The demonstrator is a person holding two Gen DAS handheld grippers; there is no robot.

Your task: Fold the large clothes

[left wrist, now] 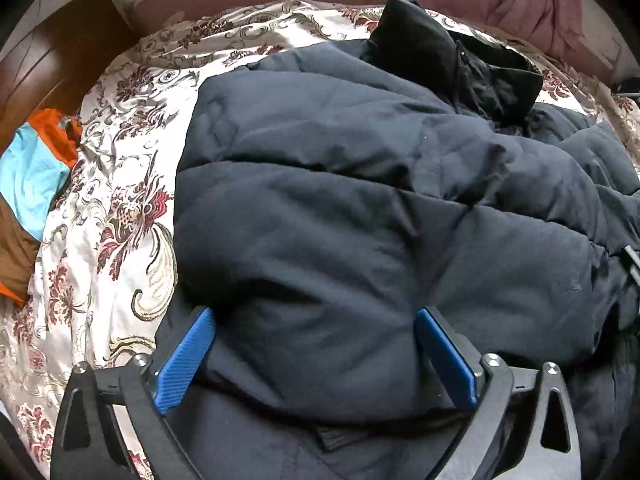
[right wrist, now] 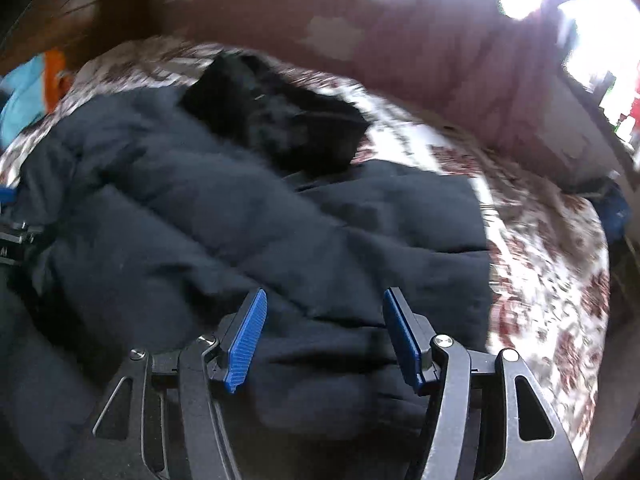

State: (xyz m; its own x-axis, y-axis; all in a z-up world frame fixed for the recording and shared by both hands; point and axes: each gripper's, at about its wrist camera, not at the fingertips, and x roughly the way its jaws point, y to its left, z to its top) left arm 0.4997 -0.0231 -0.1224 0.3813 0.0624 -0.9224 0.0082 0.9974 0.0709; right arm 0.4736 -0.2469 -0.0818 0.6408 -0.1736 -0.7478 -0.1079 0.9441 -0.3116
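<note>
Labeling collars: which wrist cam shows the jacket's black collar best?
Left wrist view. The black collar is sharp there, its fold and edges clear against the dark padded jacket and floral bedspread. The right wrist view shows it too, but motion-blurred into a dark patch.

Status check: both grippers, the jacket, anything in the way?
Left gripper open over jacket. Right gripper open, nothing held. Jacket on bed, partly folded. Nothing blocking.

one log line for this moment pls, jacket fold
stage: mid-fold | puffer jacket: bunched on floral bedspread | left gripper: jaws open, straddling jacket hem | right gripper: jaws open over jacket
</note>
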